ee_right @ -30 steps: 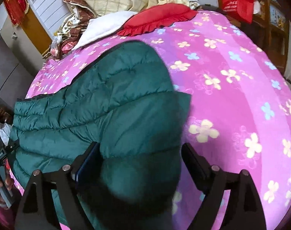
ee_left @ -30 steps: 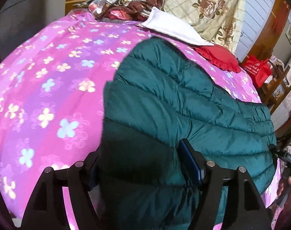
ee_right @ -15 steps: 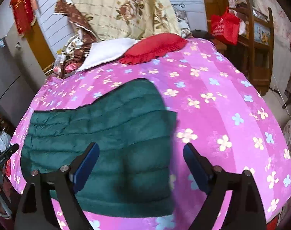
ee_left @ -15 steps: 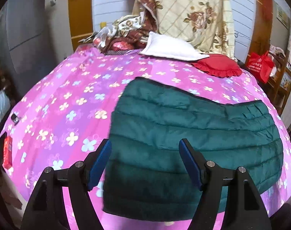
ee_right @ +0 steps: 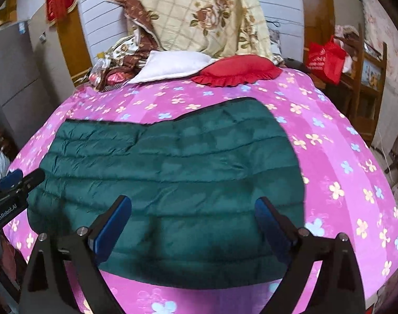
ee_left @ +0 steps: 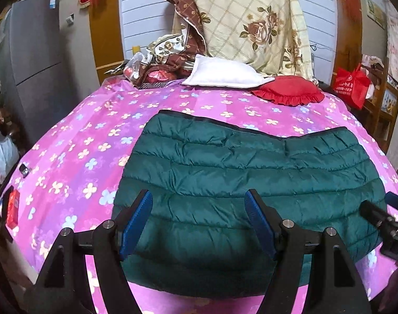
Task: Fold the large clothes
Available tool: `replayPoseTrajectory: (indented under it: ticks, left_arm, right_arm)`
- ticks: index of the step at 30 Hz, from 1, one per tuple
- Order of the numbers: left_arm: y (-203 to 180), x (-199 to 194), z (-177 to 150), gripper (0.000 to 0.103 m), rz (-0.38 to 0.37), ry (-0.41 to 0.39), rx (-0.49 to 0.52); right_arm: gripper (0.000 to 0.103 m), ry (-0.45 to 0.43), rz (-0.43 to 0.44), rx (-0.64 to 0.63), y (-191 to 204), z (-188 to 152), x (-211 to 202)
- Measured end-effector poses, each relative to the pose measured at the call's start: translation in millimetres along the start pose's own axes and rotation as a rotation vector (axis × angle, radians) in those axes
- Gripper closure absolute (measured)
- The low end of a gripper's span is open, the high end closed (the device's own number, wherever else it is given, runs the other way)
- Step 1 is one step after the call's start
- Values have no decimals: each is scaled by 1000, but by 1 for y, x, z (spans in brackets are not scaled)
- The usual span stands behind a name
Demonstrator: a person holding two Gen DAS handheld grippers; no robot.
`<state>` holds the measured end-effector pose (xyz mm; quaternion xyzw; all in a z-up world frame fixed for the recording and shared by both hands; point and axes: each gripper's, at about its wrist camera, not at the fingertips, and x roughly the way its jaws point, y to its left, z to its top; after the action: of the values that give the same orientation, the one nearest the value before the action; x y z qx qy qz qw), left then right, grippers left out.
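**Two open grippers held above a folded green jacket on a bed**

A dark green quilted puffer jacket lay flat across the near half of a bed covered by a bright pink sheet printed with small flowers. It formed a wide, roughly rectangular slab, apparently folded over on itself, with its far edge stepped in the middle. Spread broadside to the person, it seemed placed so each hand could take one end.

The left gripper was raised over the jacket's left end, its blue-padded fingers spread wide with nothing between them. The right gripper was above the right end, equally wide open and empty. Neither touched the fabric. Judging from this, one fold looked finished and another grasp not yet made.

At the head of the bed, well apart from the jacket, lay a flat white pillow and a red frilled cushion, with a cream floral quilt draped behind them. A red shopping bag hung at a wooden shelf on the right. Nothing lay on or beside the jacket to hinder the next fold.
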<state>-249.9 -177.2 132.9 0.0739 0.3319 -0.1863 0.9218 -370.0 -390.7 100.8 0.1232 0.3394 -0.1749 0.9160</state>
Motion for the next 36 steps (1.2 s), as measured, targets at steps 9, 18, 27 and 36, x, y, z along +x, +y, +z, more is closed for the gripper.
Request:
replayPoseTrajectory:
  ticks: [9,18,27,36]
  left_arm:
    - [-2,7,-13,48,11,-6,-13]
    - [-9,12,-18,48,7,1,8]
    - [-14,12,-21,48,-2,-4,25]
    - [-11,12,-21,48,1,-13,13]
  right_arm:
    - [4,9,3,-19,23,-6,6]
    - [4,45,-3,17,20,-9,20]
    - [4,42,-2,0,26,-8,22]
    - [4,45,1,7,28,-8,26]
